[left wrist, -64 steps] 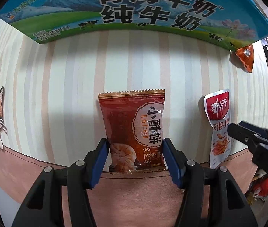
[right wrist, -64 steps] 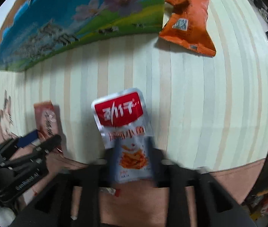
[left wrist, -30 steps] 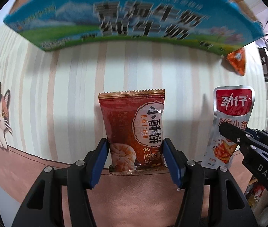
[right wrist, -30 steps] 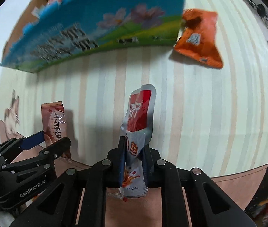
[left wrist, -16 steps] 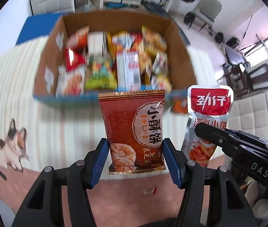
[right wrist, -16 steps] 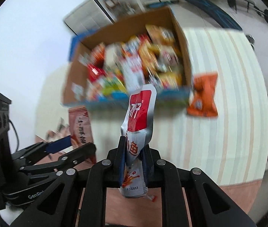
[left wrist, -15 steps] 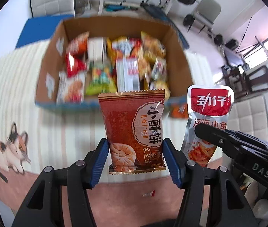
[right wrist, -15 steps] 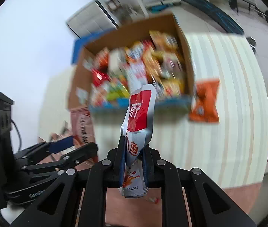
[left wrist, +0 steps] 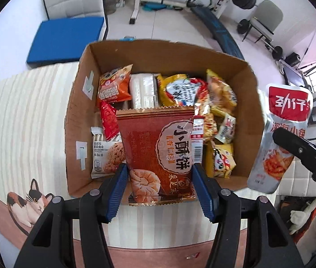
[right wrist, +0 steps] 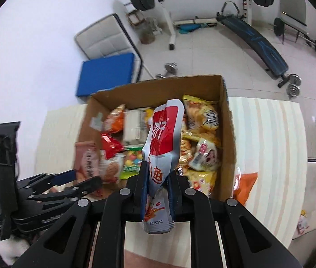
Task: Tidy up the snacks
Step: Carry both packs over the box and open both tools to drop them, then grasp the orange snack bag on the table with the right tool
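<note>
Your left gripper [left wrist: 159, 186] pinches 1 brown packet [left wrist: 158, 149], long axis upright; right gripper [right wrist: 156, 193] pinches 1 silver pouch [right wrist: 163, 138], upright, over box [left wrist: 158, 53].

White tiled floor [right wrist: 202, 51] and a plain white wall [right wrist: 35, 33]. A barbell rack [right wrist: 169, 11] stands at the back, a sit-up bench [right wrist: 253, 38] to the right, a blue mat [right wrist: 104, 76] beside a padded chair [right wrist: 104, 42].

One cardboard box [left wrist: 75, 120], two held snack packets, one orange packet [right wrist: 244, 187] beside it
</note>
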Tool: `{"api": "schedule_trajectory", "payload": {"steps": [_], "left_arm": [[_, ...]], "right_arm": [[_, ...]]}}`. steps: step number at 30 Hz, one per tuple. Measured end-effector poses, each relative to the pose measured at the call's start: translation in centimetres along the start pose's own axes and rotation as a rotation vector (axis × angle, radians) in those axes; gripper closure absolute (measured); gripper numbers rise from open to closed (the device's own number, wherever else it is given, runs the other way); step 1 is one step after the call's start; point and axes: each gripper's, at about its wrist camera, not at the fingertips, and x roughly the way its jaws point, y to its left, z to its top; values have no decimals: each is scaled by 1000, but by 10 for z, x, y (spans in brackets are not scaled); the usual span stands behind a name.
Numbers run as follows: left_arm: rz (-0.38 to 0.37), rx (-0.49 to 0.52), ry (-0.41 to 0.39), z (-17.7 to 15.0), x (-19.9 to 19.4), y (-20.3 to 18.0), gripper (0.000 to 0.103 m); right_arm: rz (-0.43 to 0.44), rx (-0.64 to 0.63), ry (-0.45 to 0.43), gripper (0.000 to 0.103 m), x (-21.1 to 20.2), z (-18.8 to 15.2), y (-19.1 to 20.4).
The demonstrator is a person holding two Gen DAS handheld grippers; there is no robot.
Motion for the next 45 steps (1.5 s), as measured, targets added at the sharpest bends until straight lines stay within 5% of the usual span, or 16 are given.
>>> {"api": "schedule_trajectory", "payload": {"steps": [3,6,8,9,11,15,18,27,33,38,40,45], "left_arm": [[0,-39,35,4,10,7,46],[-21,-90,47,8,16,15,41],[-50,-116,34,10,16,19,31],[-65,-125,35,10,16,20,18],[-68,-131,32,11,14,22,13],[-65,-130,10,10,9,20,13],[-52,-116,-24,10,3,16,13],[40,-2,-175,-11,-16,-18,3],[95,37,-209,-34,1,-53,3],[100,49,-154,-41,31,-73,3],[104,41,-141,-42,36,-74,3],[117,31,-126,-39,44,-74,3]], "right_arm": [[-53,10,51,70,27,11,-4],[-78,32,47,68,34,17,-10],[-82,42,54,68,37,19,-13],[-76,47,56,64,37,19,-14],[-62,60,55,59,38,18,-17],[40,105,48,19,41,14,-25],[95,129,119,8,52,9,-29],[-2,116,-21,8,13,-27,-63],[-127,183,126,9,34,-71,-124],[-79,413,172,23,70,-83,-180],[-68,458,171,38,81,-83,-190],[66,585,163,43,104,-89,-210]]}}
